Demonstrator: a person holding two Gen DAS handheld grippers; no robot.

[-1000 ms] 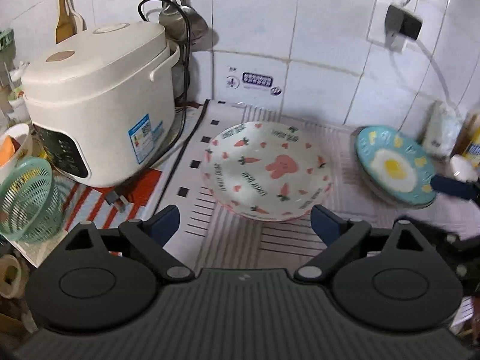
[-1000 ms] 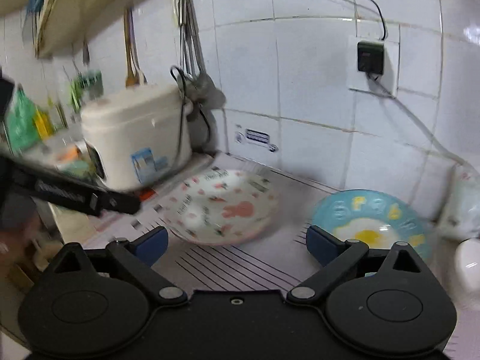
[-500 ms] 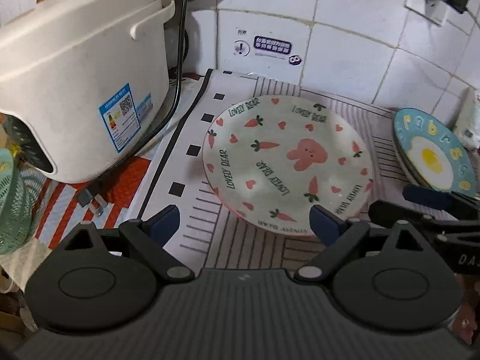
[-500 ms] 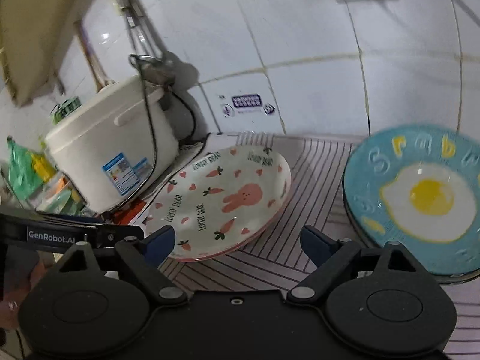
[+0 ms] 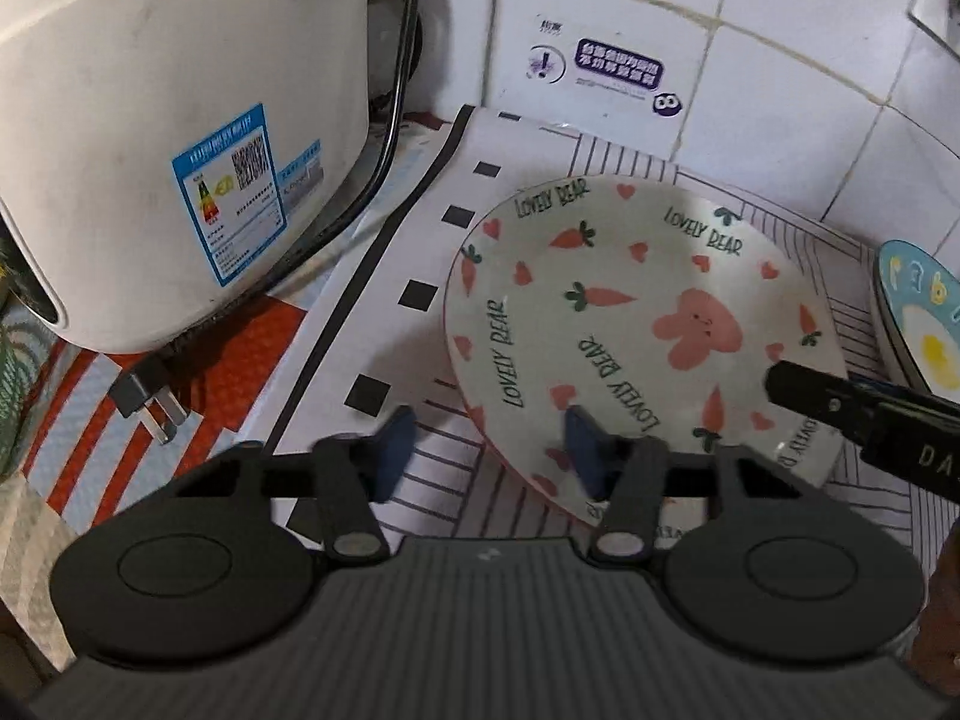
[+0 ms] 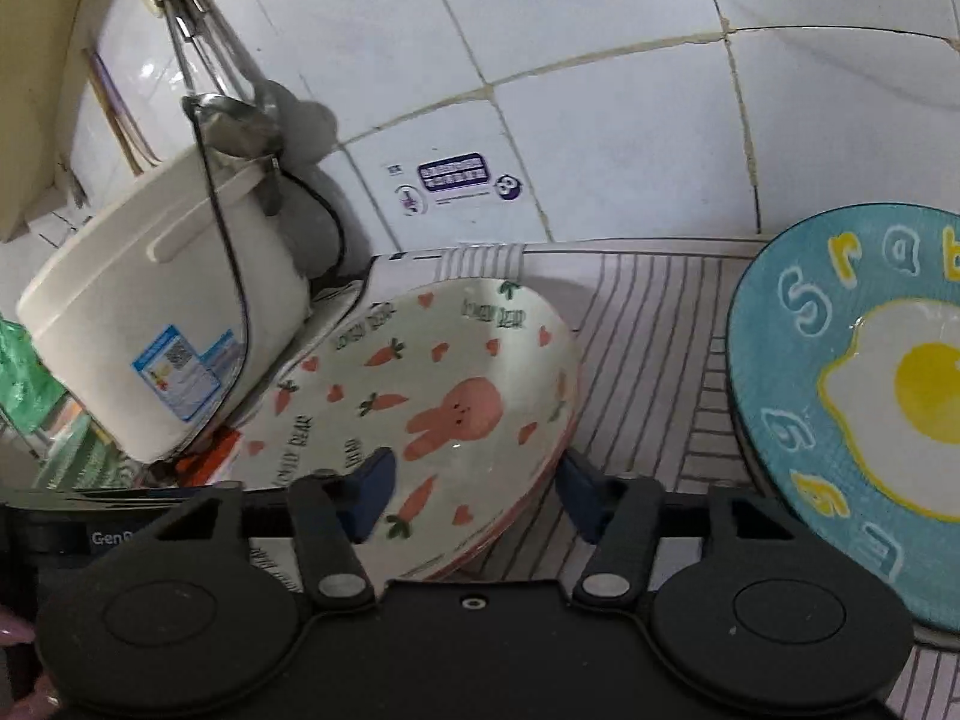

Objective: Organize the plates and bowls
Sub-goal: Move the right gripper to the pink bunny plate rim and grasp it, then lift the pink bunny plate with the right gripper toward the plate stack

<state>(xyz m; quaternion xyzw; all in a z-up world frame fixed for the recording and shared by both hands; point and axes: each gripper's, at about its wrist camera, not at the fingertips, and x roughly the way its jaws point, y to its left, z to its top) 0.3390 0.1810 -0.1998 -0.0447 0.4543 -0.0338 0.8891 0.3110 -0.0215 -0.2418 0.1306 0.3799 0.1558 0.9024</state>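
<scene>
A: Bunny plate (image 5: 636, 324) sits on the striped mat (image 5: 420, 252), between the rice cooker (image 5: 168, 138) and the egg plate (image 6: 852, 408). Looks tilted, far rim higher, near rim low. Can't tell what props it.

B: Which step?

A: Pre-grasp on the bunny plate, I'd say. Both tools are closing in on its near edge. Nothing lifted yet.

B: Left gripper (image 5: 489, 444)?

A: Jaws parted, roughly halfway, holding nothing. The plate's near-left rim falls between the fingers in its view: right pad over the plate face, left pad out over the mat. Whether the pad touches, can't tell; it's blurred.

B: Right gripper (image 6: 474, 495)?

A: Same, jaws apart and empty. The plate's near-right rim sits between its fingers: left pad over the face near a carrot, right pad outside the rim over the mat. In the left view its finger lies across the plate's right edge.

B: Next move?

A: My guess: one tool pinches the rim, with one finger over and one under. Glazed ceramic, so slippery; needs a deep bite, not a tip pinch. Then carry it toward the egg plate to stack, if that's the intent.

B: Risks?

A: Two tools crowding one rim. The cooker is close on the left, and the egg plate is just beside on the right.
</scene>
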